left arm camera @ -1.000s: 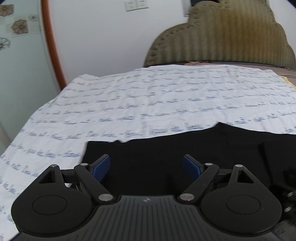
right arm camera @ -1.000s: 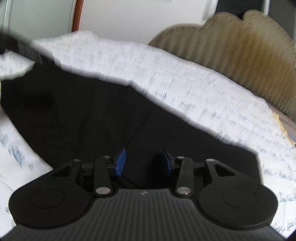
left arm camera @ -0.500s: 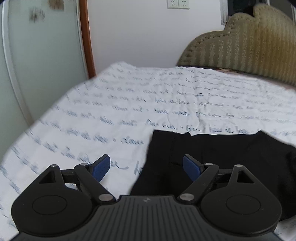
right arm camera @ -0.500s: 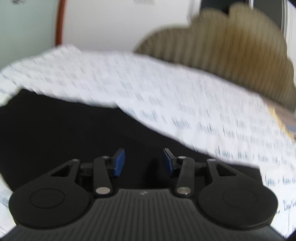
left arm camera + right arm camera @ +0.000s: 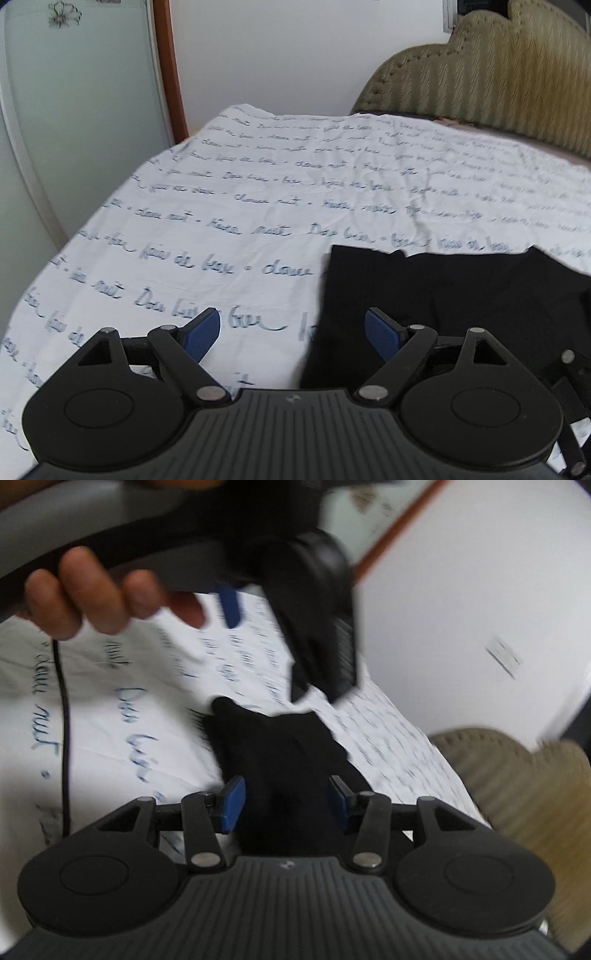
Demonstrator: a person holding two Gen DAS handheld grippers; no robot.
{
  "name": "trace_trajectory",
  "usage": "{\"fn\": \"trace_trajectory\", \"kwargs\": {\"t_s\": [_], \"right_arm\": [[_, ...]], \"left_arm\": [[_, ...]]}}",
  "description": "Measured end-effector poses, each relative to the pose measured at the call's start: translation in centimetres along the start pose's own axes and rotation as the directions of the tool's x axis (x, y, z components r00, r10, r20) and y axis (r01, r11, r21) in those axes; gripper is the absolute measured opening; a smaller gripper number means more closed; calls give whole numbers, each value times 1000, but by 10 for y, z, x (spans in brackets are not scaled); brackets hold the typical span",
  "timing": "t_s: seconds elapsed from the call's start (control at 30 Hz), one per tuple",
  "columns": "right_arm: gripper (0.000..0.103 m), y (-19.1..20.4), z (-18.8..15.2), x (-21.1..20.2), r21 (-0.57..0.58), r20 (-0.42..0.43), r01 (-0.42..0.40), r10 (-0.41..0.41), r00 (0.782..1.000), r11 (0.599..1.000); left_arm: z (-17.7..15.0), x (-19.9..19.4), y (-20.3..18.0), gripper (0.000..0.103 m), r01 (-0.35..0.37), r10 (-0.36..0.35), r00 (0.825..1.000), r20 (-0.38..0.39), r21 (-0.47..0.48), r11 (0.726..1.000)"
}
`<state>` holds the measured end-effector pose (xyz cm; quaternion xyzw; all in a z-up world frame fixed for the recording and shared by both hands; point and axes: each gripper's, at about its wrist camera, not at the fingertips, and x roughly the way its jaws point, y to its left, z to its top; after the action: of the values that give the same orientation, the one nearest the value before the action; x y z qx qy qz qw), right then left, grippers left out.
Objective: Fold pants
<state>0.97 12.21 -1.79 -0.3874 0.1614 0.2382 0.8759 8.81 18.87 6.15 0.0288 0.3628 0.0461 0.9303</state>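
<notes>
The black pants [image 5: 454, 295] lie flat on the white sheet with blue script [image 5: 258, 192], at the right of the left wrist view. My left gripper [image 5: 291, 334] is open and empty above the pants' left edge. In the right wrist view my right gripper [image 5: 286, 803] is open over a narrow end of the pants [image 5: 280, 746], with the cloth between the jaws but not clamped. The left gripper's body [image 5: 314, 609] and the hand holding it [image 5: 92, 594] hang above the sheet [image 5: 122, 709] there.
A tan padded headboard [image 5: 491, 70] stands at the bed's far end. A white wall and a glass door with a brown frame [image 5: 166, 66] are to the left. A black cable [image 5: 65, 738] hangs from the hand. The right gripper's edge [image 5: 569, 373] shows at lower right.
My left gripper has shifted left, off the pants to their left edge. My right gripper has swung round sharply toward the left gripper, with a narrow end of the pants now between its jaws.
</notes>
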Motion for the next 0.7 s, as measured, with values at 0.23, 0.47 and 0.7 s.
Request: {"fn": "trace_trajectory", "kwargs": {"t_s": [0.23,0.47,0.7], "right_arm": [[46,25,4,25,-154,-33,39,-44,998,987],[46,24,9,40,-145,-44,48,-55,998,988],[39,37,8,48,-242,-18,79,-86,996,967]], "left_arm": [[-7,4,11,86,-22,22,1000,4,2,1000],[-14,14,17,86,0,-1,999,-33,-39,999],[-17,21,7,86,-85,85,995,-54,9,996]]}}
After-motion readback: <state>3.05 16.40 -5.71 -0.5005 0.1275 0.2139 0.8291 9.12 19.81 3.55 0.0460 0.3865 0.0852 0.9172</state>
